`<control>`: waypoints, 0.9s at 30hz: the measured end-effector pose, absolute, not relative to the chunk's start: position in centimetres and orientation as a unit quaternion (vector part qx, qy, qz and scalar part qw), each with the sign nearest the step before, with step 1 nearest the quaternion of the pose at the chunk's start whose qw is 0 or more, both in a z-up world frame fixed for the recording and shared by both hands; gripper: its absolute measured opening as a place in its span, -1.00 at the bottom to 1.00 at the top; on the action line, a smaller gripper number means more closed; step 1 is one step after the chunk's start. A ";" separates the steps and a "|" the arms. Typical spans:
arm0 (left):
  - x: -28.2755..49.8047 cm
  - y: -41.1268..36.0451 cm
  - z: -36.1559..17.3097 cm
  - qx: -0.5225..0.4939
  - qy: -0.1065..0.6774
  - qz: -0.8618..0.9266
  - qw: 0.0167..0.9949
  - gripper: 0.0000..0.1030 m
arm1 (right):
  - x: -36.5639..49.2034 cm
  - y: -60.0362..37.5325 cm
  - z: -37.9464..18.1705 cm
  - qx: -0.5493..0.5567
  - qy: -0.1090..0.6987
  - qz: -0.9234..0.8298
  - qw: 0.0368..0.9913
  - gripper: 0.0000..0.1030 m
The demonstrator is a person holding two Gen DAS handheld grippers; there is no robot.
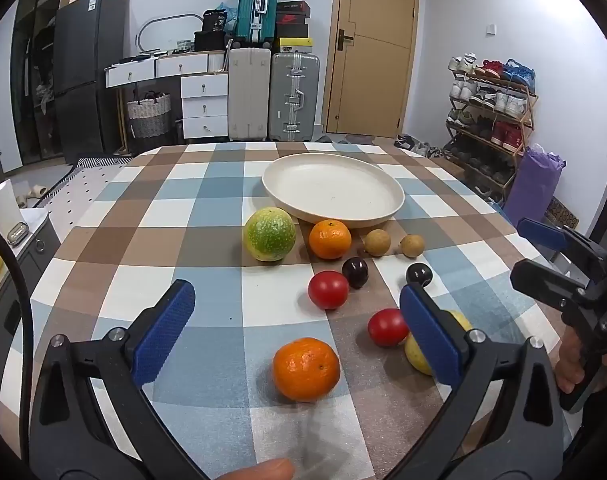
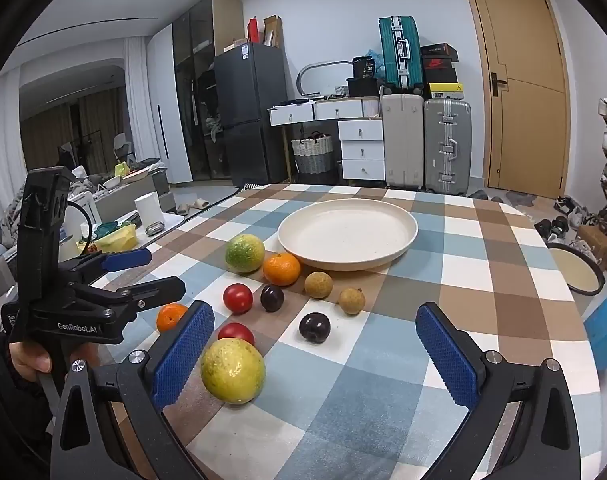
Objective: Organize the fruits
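Fingers [image 1: 179, 300] of both grippers wide open, empty; fruits near plate [image 1: 395, 204] on counter [image 1: 207, 216]; left gripper [image 2: 143, 272] reads "GenRobot.AI".

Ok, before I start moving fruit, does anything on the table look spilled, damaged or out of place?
Nothing stands out. The plate sits flat and empty on the checked tablecloth; the fruits lie loose in front of it, whole and unspilled, from the green-yellow citrus to the near orange. Both tools are open and hold nothing.

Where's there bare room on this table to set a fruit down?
The plate is bare inside. The cloth right of the longans, toward the table edge, is free too. It is crowded between the green citrus and the yellow fruit.
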State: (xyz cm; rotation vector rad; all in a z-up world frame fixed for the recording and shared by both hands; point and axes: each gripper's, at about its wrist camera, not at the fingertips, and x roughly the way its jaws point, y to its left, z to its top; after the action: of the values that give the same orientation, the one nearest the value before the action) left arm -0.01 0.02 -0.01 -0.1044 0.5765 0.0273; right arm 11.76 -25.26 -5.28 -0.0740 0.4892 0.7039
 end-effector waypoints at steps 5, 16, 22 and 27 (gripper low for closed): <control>0.0 0.2 0.0 -0.052 0.282 0.014 0.958 0.99 | 11.7 -25.0 -5.4 -0.049 0.241 0.339 0.908 1.00; -0.1 0.1 0.1 -0.050 0.281 0.013 0.958 0.99 | 11.6 -25.2 -5.1 -0.043 0.237 0.340 0.909 1.00; -0.2 -0.4 0.3 -0.046 0.278 -0.001 0.959 0.99 | 11.4 -25.0 -5.3 -0.049 0.235 0.342 0.909 1.00; -0.2 -0.5 0.3 -0.043 0.278 -0.002 0.960 0.99 | 11.4 -25.0 -5.2 -0.049 0.235 0.340 0.909 1.00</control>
State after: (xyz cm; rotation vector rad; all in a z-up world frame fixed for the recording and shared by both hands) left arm -0.25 -0.45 0.34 -0.0874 0.5633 -0.0039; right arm 11.35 -25.00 -5.21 -0.1005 0.4839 0.7012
